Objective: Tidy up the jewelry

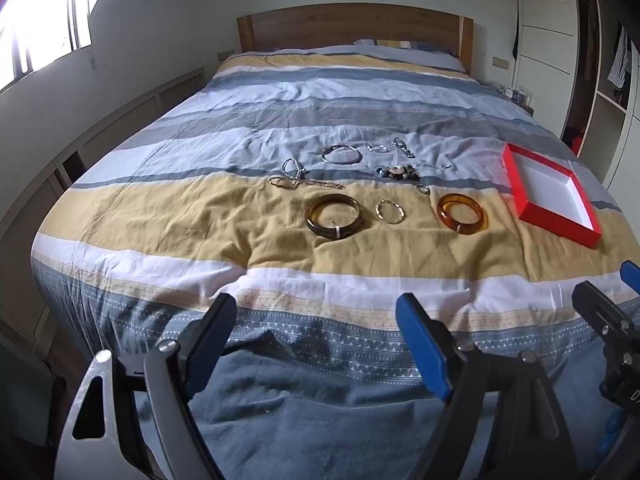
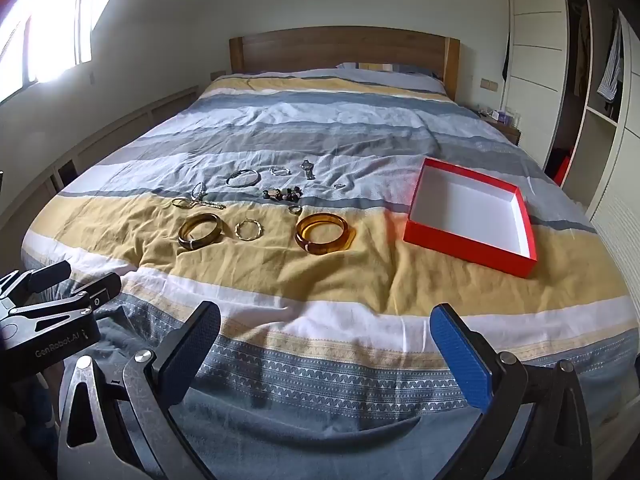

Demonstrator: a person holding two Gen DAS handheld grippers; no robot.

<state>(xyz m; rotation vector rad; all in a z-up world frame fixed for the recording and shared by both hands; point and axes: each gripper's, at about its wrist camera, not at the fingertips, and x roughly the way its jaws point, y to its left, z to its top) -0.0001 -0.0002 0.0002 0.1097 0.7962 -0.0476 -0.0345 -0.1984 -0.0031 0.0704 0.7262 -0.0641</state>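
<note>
Several pieces of jewelry lie on the striped bedspread: a dark brown bangle (image 1: 334,216) (image 2: 199,231), a thin gold ring bracelet (image 1: 389,211) (image 2: 249,229), an amber bangle (image 1: 461,213) (image 2: 322,233), a silver bangle (image 1: 341,154) (image 2: 243,178), a beaded piece (image 1: 400,171) (image 2: 282,194) and gold chains (image 1: 304,181) (image 2: 198,202). An empty red box (image 1: 560,216) (image 2: 472,248) with a white inside sits to their right. My left gripper (image 1: 316,326) and right gripper (image 2: 326,338) are both open and empty, hovering over the foot of the bed, well short of the jewelry.
The bed (image 2: 320,280) fills the view, with a wooden headboard (image 1: 352,26) at the far end. A window and low shelving run along the left wall. A wardrobe (image 2: 536,60) and a nightstand stand on the right.
</note>
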